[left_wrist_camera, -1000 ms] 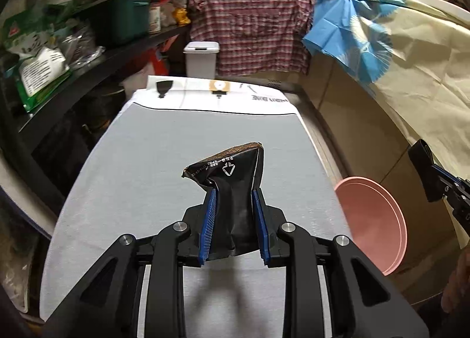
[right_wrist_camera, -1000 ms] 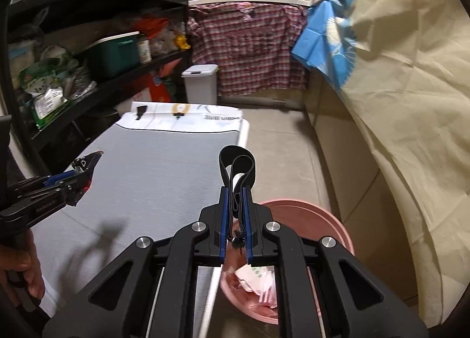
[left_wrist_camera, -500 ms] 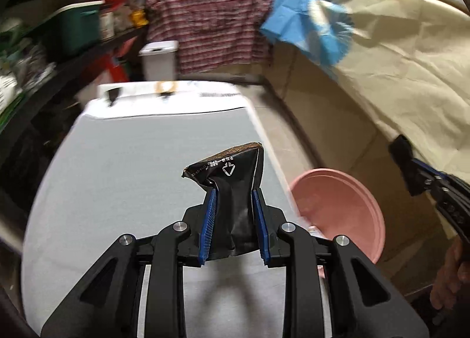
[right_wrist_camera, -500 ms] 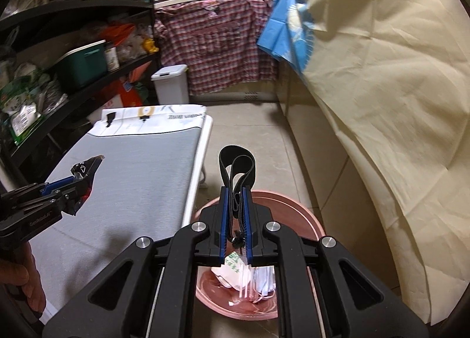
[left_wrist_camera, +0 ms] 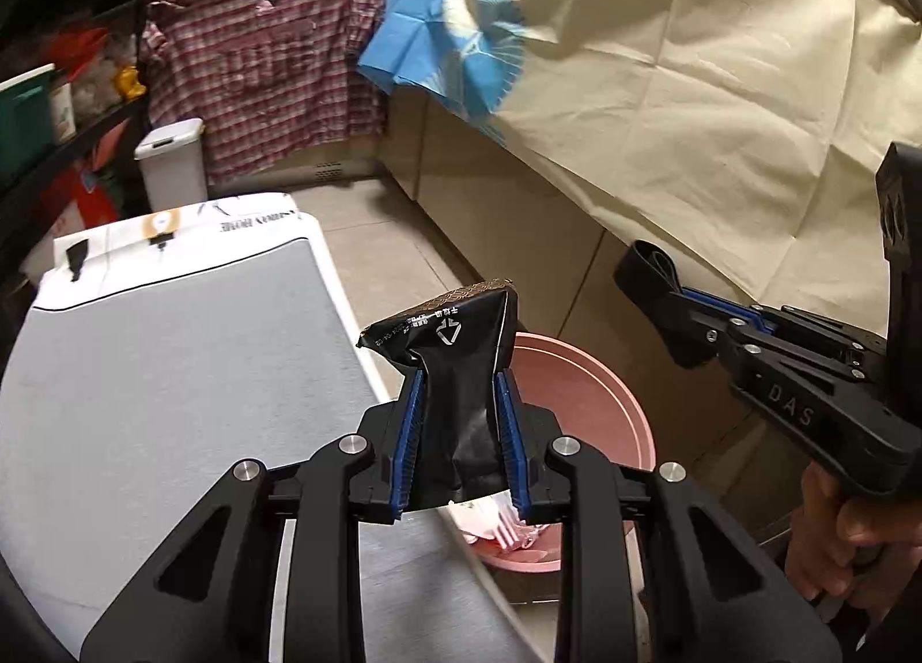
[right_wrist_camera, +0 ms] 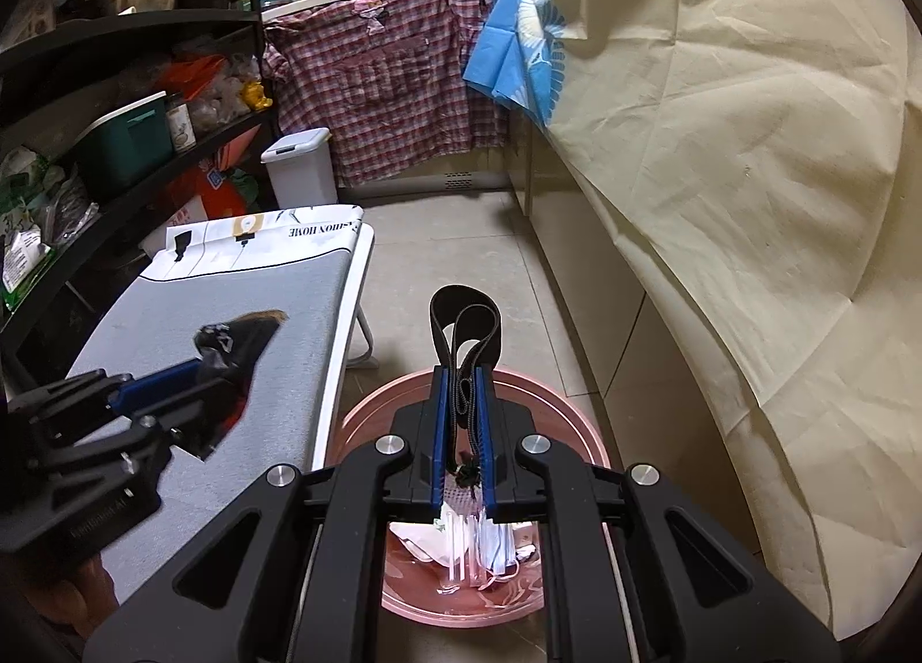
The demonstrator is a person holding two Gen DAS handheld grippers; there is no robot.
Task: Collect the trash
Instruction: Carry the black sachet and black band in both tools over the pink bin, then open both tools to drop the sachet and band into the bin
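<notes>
Left wrist view: the left gripper (left_wrist_camera: 455, 432) has its 2 blue-padded jaws pressed against a black foil wrapper (left_wrist_camera: 455, 363), whose crumpled lower part sits between the pads while its printed top edge flares above the fingertips. The gripper hangs over the right edge of the grey ironing board (left_wrist_camera: 173, 375), with the pink basin (left_wrist_camera: 599, 403) on the floor just beyond and below it. White and pink scraps (left_wrist_camera: 507, 530) lie in the basin.

Right wrist view: the right gripper (right_wrist_camera: 464, 432) has its jaws drawn narrow on a black elastic strap (right_wrist_camera: 465, 328), pinched between the pads, its 2 loops standing above the fingertips. It hovers directly over the pink basin (right_wrist_camera: 369, 415), where a face mask and clear plastic pieces (right_wrist_camera: 478, 542) lie. The white lidded bin (right_wrist_camera: 302, 167) stands well apart, near the plaid shirt (right_wrist_camera: 386, 86).
</notes>
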